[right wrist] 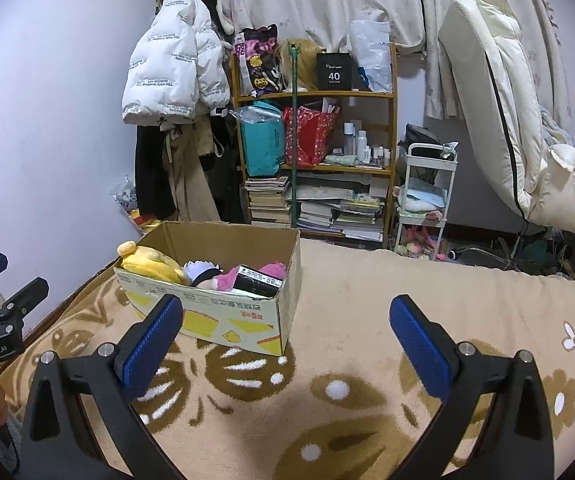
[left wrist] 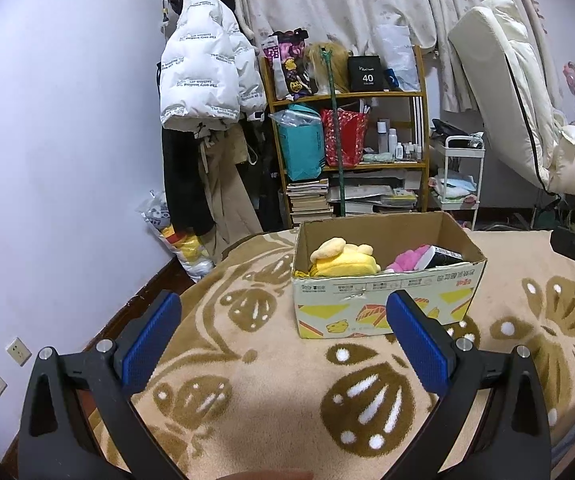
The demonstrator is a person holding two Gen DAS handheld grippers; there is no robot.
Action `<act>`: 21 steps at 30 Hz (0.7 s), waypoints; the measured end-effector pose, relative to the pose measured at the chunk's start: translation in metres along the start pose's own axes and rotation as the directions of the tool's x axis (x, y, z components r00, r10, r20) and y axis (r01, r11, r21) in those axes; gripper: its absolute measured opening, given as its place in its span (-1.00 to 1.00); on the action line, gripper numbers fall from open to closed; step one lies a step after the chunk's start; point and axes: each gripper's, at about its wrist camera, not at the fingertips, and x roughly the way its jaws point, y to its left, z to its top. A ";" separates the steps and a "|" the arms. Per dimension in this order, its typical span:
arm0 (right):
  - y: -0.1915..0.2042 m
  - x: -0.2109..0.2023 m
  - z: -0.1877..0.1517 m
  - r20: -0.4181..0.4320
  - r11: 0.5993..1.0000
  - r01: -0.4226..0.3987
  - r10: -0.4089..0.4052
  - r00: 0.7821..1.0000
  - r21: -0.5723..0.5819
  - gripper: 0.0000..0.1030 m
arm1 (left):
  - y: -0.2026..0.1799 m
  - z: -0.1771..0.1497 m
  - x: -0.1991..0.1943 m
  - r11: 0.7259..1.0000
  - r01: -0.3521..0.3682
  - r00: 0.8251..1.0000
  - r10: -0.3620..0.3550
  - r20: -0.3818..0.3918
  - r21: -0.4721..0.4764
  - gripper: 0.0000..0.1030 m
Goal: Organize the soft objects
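Tongs on both sides hang spread wide with nothing between their blue pads: the left tongs (left wrist: 283,336) hover low over the patterned blanket (left wrist: 271,392) just in front of the cardboard box (left wrist: 383,308), and the right tongs (right wrist: 285,340) hover over the same blanket with the box ahead and to their left.

The box sits on the bed near its far left corner, top flaps open. Inside lie the soft things: a yellow plush toy (left wrist: 343,258) at the left end, its head poking above the rim, a pink plush (left wrist: 407,259) toward the right, and between them, seen from the right wrist view, a small doll with pale hair (right wrist: 203,270). A dark boxed item (right wrist: 257,280) lies against the pink plush; what it is cannot be read.

No loose soft object shows on the blanket in either view, so the packing looks largely done, or else the step in hand is taking the toys out to sort them; the pictures do not settle which. If a toy is wanted next, the left tongs are nearer: they would need to rise over the near wall, come down around the yellow plush and squeeze its body gently.
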 end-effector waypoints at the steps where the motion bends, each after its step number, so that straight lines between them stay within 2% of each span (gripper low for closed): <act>1: 0.000 0.001 0.000 -0.001 1.000 -0.001 0.001 1.000 0.004 1.00 | -0.001 0.000 0.000 1.000 0.002 1.000 -0.002 0.001 0.001 0.97; 21: -0.002 0.002 -0.003 -0.003 1.000 0.001 -0.001 1.000 0.009 1.00 | -0.002 -0.004 0.002 1.000 0.014 1.000 -0.014 -0.004 -0.006 0.97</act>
